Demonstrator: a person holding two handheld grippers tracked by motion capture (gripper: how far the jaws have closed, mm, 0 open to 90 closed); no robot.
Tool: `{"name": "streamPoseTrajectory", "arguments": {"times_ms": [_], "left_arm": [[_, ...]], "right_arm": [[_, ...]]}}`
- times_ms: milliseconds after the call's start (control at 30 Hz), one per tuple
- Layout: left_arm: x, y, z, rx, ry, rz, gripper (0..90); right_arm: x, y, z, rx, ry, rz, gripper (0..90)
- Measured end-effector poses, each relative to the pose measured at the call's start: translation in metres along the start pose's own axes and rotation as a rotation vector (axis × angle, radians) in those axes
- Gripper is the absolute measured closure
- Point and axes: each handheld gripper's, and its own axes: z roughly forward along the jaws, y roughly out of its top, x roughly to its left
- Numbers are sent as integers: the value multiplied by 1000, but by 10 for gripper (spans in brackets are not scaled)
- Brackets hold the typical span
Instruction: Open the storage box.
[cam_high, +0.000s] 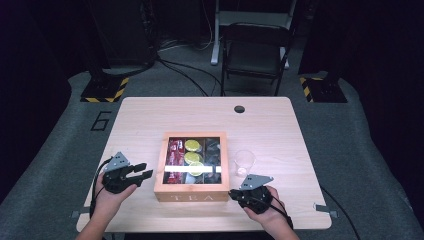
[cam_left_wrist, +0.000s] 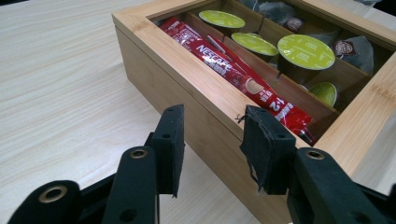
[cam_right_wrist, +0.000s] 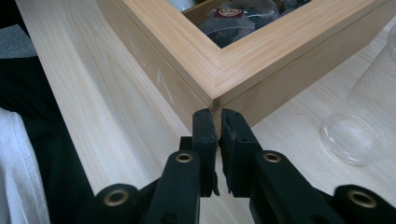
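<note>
A wooden tea box (cam_high: 190, 197) with a window lid sits mid-table. Through the lid I see red coffee sachets (cam_left_wrist: 229, 70), green-topped capsules (cam_left_wrist: 306, 51) and dark tea bags (cam_left_wrist: 355, 49). My left gripper (cam_high: 146, 170) lies just left of the box. In the left gripper view its jaws (cam_left_wrist: 212, 116) stand apart in front of the box's side wall (cam_left_wrist: 154, 70), with nothing between them. My right gripper (cam_high: 231, 192) is at the box's front right corner. The right gripper (cam_right_wrist: 214, 114) has its pads together, empty, and its tips nearly touch that corner of the box (cam_right_wrist: 243, 60).
A clear plastic cup (cam_high: 244, 161) stands right of the box, close to my right gripper, and its base shows as the cup (cam_right_wrist: 364, 126). The table's front edge runs under both hands. A cable hole (cam_high: 239, 109) lies near the far edge. A folding chair (cam_high: 255, 50) stands beyond the table.
</note>
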Motion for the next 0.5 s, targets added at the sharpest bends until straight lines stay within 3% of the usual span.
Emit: {"name": "streamPoseTrajectory", "arguments": {"times_ms": [133,500], "left_arm": [[0,0,0,0,-4,1,607],[-1,-4,-4,-1,4,9,605]], "right_arm": [[0,0,0,2,3,-6,860],[-4,3,-4,-12,42,37,858]]}}
